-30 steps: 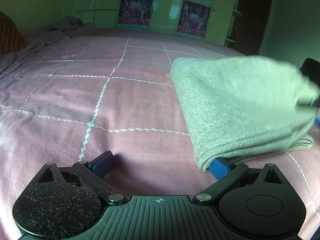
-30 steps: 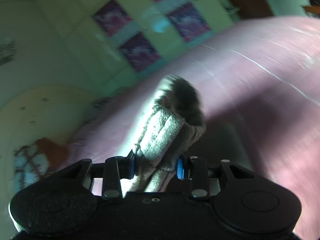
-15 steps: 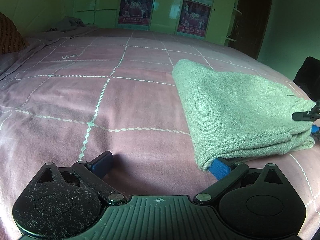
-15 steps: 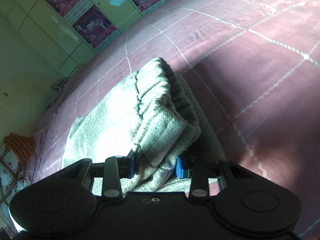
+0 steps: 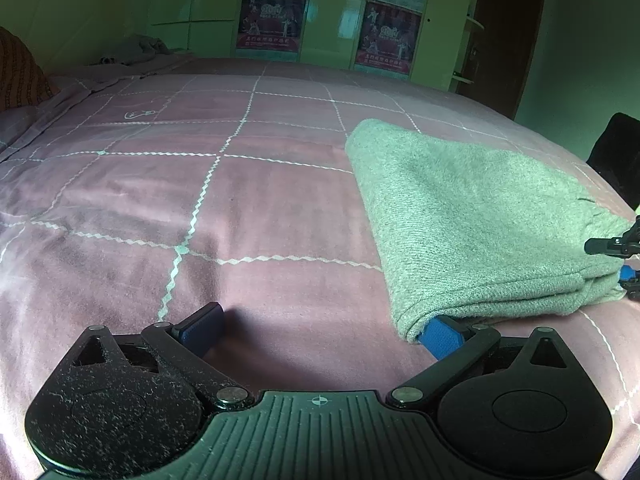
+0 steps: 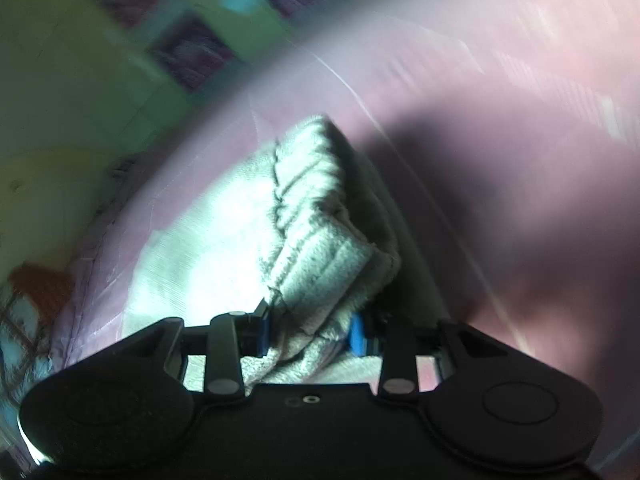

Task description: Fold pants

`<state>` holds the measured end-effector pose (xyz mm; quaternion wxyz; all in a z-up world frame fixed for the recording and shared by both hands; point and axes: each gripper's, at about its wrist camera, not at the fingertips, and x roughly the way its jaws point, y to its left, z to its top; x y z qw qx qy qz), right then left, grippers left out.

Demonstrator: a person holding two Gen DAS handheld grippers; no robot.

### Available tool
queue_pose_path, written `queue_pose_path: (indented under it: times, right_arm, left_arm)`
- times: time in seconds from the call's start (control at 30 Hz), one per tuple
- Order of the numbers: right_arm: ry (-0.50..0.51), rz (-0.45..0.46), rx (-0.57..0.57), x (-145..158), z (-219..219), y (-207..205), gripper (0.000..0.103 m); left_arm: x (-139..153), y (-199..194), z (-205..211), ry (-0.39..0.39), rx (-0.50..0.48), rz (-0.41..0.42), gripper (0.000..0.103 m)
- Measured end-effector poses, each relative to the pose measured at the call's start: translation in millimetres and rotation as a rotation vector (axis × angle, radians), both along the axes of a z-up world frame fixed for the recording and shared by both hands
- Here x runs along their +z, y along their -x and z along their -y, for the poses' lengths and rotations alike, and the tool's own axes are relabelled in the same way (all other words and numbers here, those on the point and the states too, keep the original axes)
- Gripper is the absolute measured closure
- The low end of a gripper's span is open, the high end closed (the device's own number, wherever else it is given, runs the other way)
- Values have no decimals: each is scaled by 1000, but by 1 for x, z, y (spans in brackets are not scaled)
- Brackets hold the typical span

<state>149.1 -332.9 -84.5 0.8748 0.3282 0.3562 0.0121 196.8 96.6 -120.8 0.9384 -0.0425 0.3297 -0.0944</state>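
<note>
Finishing the fold looks like the step in hand, judging by the grey knitted pants [image 5: 472, 216] already lying as a thick, doubled bundle on the pink bedspread with white zigzag grid lines [image 5: 200, 208], toward its right side.

Right black two-finger gripper with blue pads [image 6: 310, 334]: narrowed onto the ribbed waistband end [image 6: 320, 248] of the pants, cloth bunched between the pads. Best lowered slowly, edges matched to the layer beneath, then opened only once the cloth rests flat; the blur in the right wrist view suggests fast motion, a risk of skewing the stack.

Left black two-finger gripper with blue pads [image 5: 320, 330]: spread wide, low over the bedspread, gripping nothing. Right-hand pad [image 5: 442, 334] tucked just under the near folded corner of the pants, left-hand pad [image 5: 202, 328] well apart on bare bedspread. Worth keeping there as an anchor, or sliding along the fold to press it crisp, without dragging the lower layer.

Counted: one pair of pants, two grippers, one bedspread, two dark posters [image 5: 268, 16] on the green cupboard doors [image 5: 328, 8] beyond, one orange patterned cushion [image 5: 20, 68] at the far left, one rumpled heap of cloth [image 5: 144, 46] at the far edge of the bed.
</note>
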Motion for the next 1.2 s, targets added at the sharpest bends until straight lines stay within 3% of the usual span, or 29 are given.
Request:
queue_pose_path:
  times: [0.13, 0.4, 0.7, 0.8, 0.9, 0.97, 1.0, 1.03, 1.07, 1.1, 1.2]
  right_arm:
    - [61, 18, 21, 6, -8, 0, 68]
    - [-25, 31, 2, -2, 4, 9, 68]
    - [-38, 15, 10, 2, 5, 8, 65]
    - [-63, 20, -2, 5, 13, 14, 61]
    - [-63, 42, -9, 15, 25, 26, 51]
    - [-15, 59, -45, 24, 36, 36, 33]
    - [49, 58, -93, 32, 41, 40, 33]
    - [94, 73, -124, 38, 47, 43, 44]
    - [132, 102, -122, 45, 50, 41, 68]
    - [191, 125, -95, 53, 47, 35, 76]
    - [339, 197, 32, 76, 21, 6, 78]
  left_arm:
    - [0, 0, 1, 0, 3, 0, 1]
    - [1, 3, 3, -5, 4, -1, 1]
    - [6, 8, 3, -49, 0, -33, 1]
    - [16, 18, -6, -42, 11, -107, 1]
    - [28, 27, -25, 62, 47, -125, 1]
    - [33, 19, -33, 93, 81, -120, 1]
    - [38, 12, -36, 116, 89, -99, 4]
    - [44, 4, -36, 164, 70, -72, 15]
    - [49, -9, -33, 213, 34, -68, 64]
    - [55, -25, -25, 233, 7, -72, 91]
    - [71, -60, 11, 232, -87, -7, 91]
